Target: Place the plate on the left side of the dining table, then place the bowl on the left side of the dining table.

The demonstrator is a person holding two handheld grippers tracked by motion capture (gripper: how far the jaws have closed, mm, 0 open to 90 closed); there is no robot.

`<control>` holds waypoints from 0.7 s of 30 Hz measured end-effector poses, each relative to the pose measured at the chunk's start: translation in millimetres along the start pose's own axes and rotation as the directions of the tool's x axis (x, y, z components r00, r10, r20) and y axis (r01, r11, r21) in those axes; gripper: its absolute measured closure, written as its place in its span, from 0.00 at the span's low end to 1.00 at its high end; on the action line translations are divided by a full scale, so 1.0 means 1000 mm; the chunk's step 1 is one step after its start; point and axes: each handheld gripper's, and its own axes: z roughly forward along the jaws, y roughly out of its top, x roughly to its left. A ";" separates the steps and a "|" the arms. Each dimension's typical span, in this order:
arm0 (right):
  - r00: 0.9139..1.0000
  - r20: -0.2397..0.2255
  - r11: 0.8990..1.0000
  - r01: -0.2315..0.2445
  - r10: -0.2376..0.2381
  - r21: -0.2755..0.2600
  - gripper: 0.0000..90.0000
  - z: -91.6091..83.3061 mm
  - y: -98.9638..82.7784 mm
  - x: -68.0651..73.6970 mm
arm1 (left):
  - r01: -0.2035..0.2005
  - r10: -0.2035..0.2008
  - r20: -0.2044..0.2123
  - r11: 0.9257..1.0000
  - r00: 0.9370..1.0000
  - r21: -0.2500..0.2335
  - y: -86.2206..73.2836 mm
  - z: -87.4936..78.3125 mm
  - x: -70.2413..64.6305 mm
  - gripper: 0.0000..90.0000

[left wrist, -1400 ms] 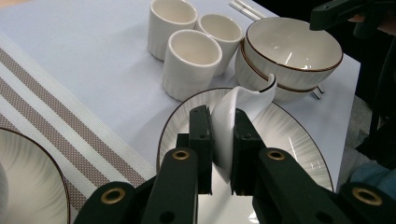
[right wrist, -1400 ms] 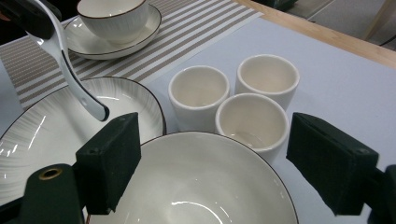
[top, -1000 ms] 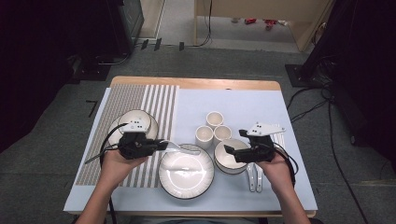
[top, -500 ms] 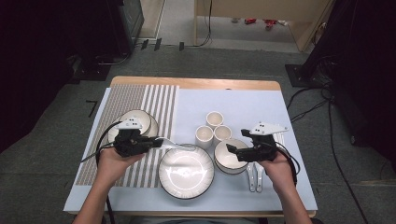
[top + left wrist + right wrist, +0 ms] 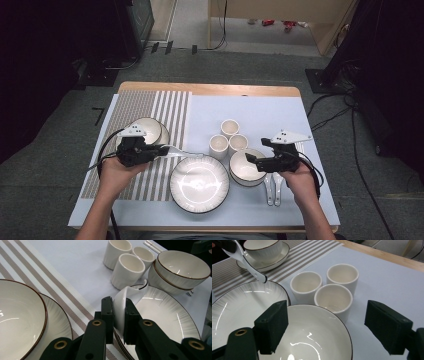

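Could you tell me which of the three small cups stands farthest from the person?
The back cup, alone behind the other two cups, which stand side by side nearer the stacked bowls.

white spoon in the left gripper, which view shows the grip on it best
The left gripper view: the white spoon sits clamped between the black jaws. The high view shows it small, reaching over the plate; the right gripper view shows its far end above that plate.

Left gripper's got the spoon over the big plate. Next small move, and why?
Probably lower the spoon and set it down on the large plate. The left gripper is shut on its handle, bowl end hanging just above the plate's rim. The right gripper hovers open over the stacked bowls, holding nothing.
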 end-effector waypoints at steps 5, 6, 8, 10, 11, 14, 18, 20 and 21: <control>1.000 0.004 1.000 -0.002 0.002 0.002 0.21 0.000 -0.001 -0.002 | 0.005 -0.005 -0.008 1.000 1.000 -0.002 0.000 -0.002 0.002 0.93; 1.000 0.003 1.000 -0.003 0.003 0.002 0.21 0.000 -0.001 -0.002 | 0.005 -0.005 -0.010 1.000 1.000 -0.002 0.000 -0.002 0.003 0.93; 1.000 0.006 1.000 -0.005 0.005 0.000 0.21 0.000 -0.002 -0.003 | 0.008 -0.008 -0.013 1.000 1.000 -0.005 0.000 -0.002 0.004 0.93; 1.000 0.007 1.000 -0.009 0.009 0.000 0.21 -0.001 -0.002 -0.004 | 0.010 -0.010 -0.016 1.000 1.000 -0.008 -0.001 -0.003 0.005 0.93; 1.000 0.009 1.000 -0.010 0.010 -0.001 0.21 -0.001 -0.002 -0.005 | 0.012 -0.012 -0.018 1.000 1.000 -0.008 -0.001 -0.004 0.006 0.93; 1.000 0.010 1.000 -0.011 0.011 -0.005 0.21 -0.001 -0.003 -0.006 | 0.015 -0.015 -0.021 1.000 1.000 -0.009 -0.001 -0.004 0.007 0.93; 1.000 0.013 1.000 -0.012 0.012 0.000 0.21 -0.001 -0.004 -0.007 | 0.016 -0.016 -0.025 1.000 1.000 -0.011 -0.001 -0.005 0.008 0.93; 1.000 0.014 1.000 -0.015 0.015 0.000 0.21 -0.001 -0.004 -0.007 | 0.016 -0.016 -0.027 1.000 0.999 -0.013 -0.001 -0.006 0.009 0.93; 1.000 0.015 1.000 -0.014 0.014 0.000 0.21 -0.001 -0.004 -0.008 | 0.018 -0.018 -0.028 1.000 0.999 -0.014 -0.002 -0.006 0.009 0.93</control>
